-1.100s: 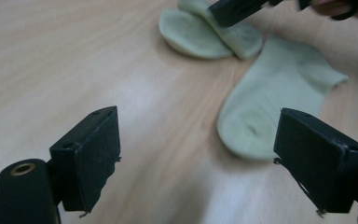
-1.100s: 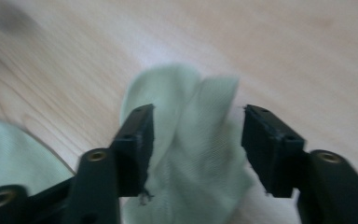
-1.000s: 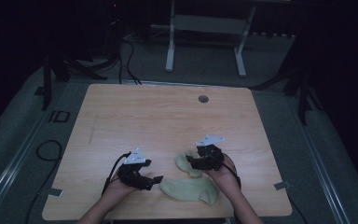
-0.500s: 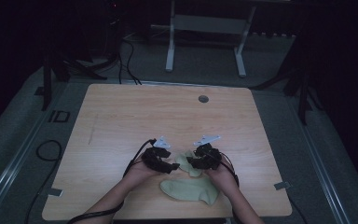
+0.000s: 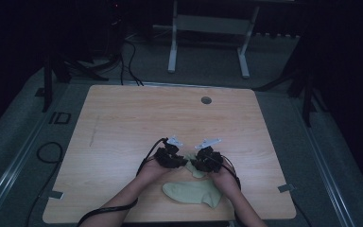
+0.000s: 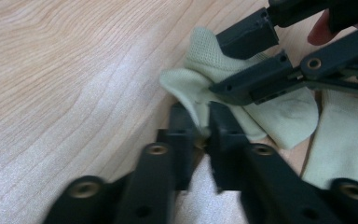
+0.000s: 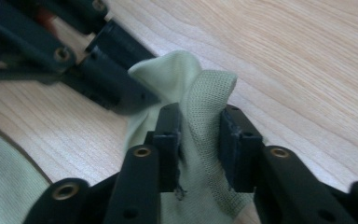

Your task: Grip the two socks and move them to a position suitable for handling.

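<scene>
Nearest you, at the six o'clock edge of the surface [image 5: 123, 118], one pale green sock [image 5: 194, 191] lies flat and untouched. Just beyond it, toward twelve o'clock, sits the second sock [image 5: 192, 163], and both of your tools are on it.

Your left tool [image 6: 204, 122] has just been closing, and in the left gripper view its jaws now pinch a raised fold at the sock's [image 6: 242, 105] edge. Your right tool [image 7: 199, 127] has also been closing; in the right gripper view the ribbed cuff [image 7: 209, 93] stands between its jaws and they look pressed on it, though a little slack on the three o'clock side makes that hold harder to judge.

Expect this sock [image 7: 186, 74] to handle as light, limp knit: it will drape, stretch and fold rather than keep any shape. It will not break, but thin fabric can slide out of a shallow pinch. Take it by the cuff rim, where the ribbing is thickest, with the two tools on opposite sides of the opening. Keep each bite deep enough to catch a single layer if you mean to spread the mouth, and pull apart gently.
</scene>
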Available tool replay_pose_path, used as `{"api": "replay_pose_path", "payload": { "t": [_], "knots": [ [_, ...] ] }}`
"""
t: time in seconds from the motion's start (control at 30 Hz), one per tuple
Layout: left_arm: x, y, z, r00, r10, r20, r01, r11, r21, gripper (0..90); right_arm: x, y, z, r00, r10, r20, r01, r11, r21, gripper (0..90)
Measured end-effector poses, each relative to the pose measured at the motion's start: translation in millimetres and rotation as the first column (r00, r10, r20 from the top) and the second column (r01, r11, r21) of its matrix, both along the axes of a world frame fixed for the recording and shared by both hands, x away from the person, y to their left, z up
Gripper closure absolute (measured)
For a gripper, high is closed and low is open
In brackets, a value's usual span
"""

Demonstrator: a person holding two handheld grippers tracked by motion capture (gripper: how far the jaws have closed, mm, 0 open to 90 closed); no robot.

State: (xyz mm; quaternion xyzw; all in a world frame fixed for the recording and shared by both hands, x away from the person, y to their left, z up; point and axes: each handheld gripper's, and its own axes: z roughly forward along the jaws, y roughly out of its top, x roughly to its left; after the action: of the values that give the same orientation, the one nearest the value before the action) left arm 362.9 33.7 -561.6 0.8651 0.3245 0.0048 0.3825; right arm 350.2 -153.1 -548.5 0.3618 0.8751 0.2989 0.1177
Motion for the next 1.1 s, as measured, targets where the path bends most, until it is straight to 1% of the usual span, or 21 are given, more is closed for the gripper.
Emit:
{"api": "replay_pose_path", "payload": {
  "t": [0.03,0.07,0.13,0.17,0.2,0.23,0.27,0.3,0.33,0.37,0.47,0.6,0.63,0.7,0.77,0.83,0.9,0.97,1.0,1.03,1.1],
  "knots": [
    [-0.5,0.0,0.3,1.0,0.009,-0.002,-0.009,1.0,0.002,85.9,-0.1,-0.6,0.5,1.0,-0.002,-0.001,0.002,1.0,0.008,70.4],
    [-1.8,0.0,1.2,0.9998,0.015,0.01,-0.015,0.9999,0.006,86.7,-0.5,-1.6,1.7,1.0,0.002,-0.001,-0.002,0.9999,0.013,72.7],
    [-2.4,0.3,1.9,0.9998,0.008,0.018,-0.008,0.9999,0.009,87.5,-2.7,-4.3,5.9,0.9997,-0.008,0.022,0.007,0.9996,0.026,75.6],
    [-3.6,0.6,3.1,0.9995,0.013,0.03,-0.013,0.9998,0.014,87.5,-2.7,-4.3,5.9,0.9997,-0.008,0.022,0.007,0.9996,0.026,75.6],
    [-3.7,2.2,5.2,0.9992,0.024,0.032,-0.024,0.9996,0.013,87.6,-3.4,-6.1,8.9,0.9997,-0.003,0.025,0.002,0.9996,0.03,78.0],
    [-4.0,3.4,7.0,0.999,0.024,0.039,-0.025,0.9995,0.021,87.9,-4.4,-8.6,13.0,0.9991,-0.01,0.04,0.009,0.9994,0.033,78.9],
    [-4.4,4.6,8.7,0.9985,0.031,0.045,-0.033,0.999,0.032,88.0,-4.5,-10.9,16.2,0.999,-0.013,0.042,0.012,0.999,0.043,79.5],
    [-4.7,6.5,10.6,0.9987,0.034,0.038,-0.035,0.9991,0.026,88.0,-4.7,-13.5,19.9,0.9987,-0.016,0.048,0.013,0.9988,0.047,79.6],
    [-5.7,8.7,13.0,0.9985,0.032,0.045,-0.033,0.9993,0.02,88.0,-5.0,-16.5,24.1,0.9981,-0.021,0.059,0.017,0.9983,0.055,79.6],
    [-6.9,11.1,16.3,0.9978,0.036,0.056,-0.038,0.9989,0.027,88.0,-5.4,-19.6,28.6,0.9976,-0.026,0.063,0.022,0.9976,0.066,79.7],
    [-10.3,20.9,27.9,0.9959,0.04,0.081,-0.043,0.9988,0.025,88.0,-7.0,-29.8,43.0,0.9954,-0.039,0.087,0.031,0.9955,0.089,79.6],
    [-14.5,35.3,43.1,0.9956,0.041,0.084,-0.043,0.999,0.015,88.0,-9.8,-42.7,57.8,0.9932,-0.049,0.106,0.037,0.9925,0.117,79.1],
    [-16.4,38.3,46.1,0.9941,0.044,0.099,-0.046,0.9988,0.017,88.0,-10.7,-45.1,60.1,0.9937,-0.048,0.101,0.035,0.9911,0.128,78.8],
    [-20.0,43.7,49.8,0.9929,0.04,0.112,-0.045,0.9981,0.041,88.0,-12.6,-48.9,62.2,0.9931,-0.049,0.107,0.036,0.9914,0.126,78.5],
    [-22.2,50.9,50.1,0.994,0.046,0.1,-0.049,0.9982,0.034,88.0,-13.3,-53.4,61.3,0.9931,-0.054,0.104,0.041,0.9915,0.123,78.5],
    [-23.8,56.4,47.5,0.9946,0.052,0.09,-0.055,0.9977,0.04,88.0,-12.5,-57.6,56.7,0.9955,-0.054,0.078,0.043,0.991,0.127,78.5],
    [-25.2,60.6,42.8,0.9946,0.06,0.085,-0.064,0.9965,0.054,88.0,-11.8,-58.9,48.6,0.9965,-0.056,0.062,0.05,0.9938,0.1,78.6],
    [-24.2,64.4,35.1,0.9965,0.067,0.05,-0.069,0.9964,0.049,88.0,-9.8,-60.2,38.2,0.9976,-0.06,0.035,0.057,0.995,0.082,79.0],
    [-24.0,65.2,31.1,0.9965,0.072,0.043,-0.075,0.9952,0.062,88.0,-8.5,-60.6,32.8,0.9978,-0.064,0.02,0.062,0.9951,0.077,80.5],
    [-23.2,65.7,26.3,0.9973,0.07,0.025,-0.071,0.9957,0.06,87.9,-7.1,-60.8,27.8,0.9975,-0.069,0.01,0.068,0.9958,0.061,80.4],
    [-21.7,66.5,17.2,0.9972,0.075,-0.003,-0.075,0.9953,0.061,87.9,-3.7,-62.1,19.1,0.9963,-0.085,-0.013,0.086,0.9944,0.062,80.5]
  ]
}}
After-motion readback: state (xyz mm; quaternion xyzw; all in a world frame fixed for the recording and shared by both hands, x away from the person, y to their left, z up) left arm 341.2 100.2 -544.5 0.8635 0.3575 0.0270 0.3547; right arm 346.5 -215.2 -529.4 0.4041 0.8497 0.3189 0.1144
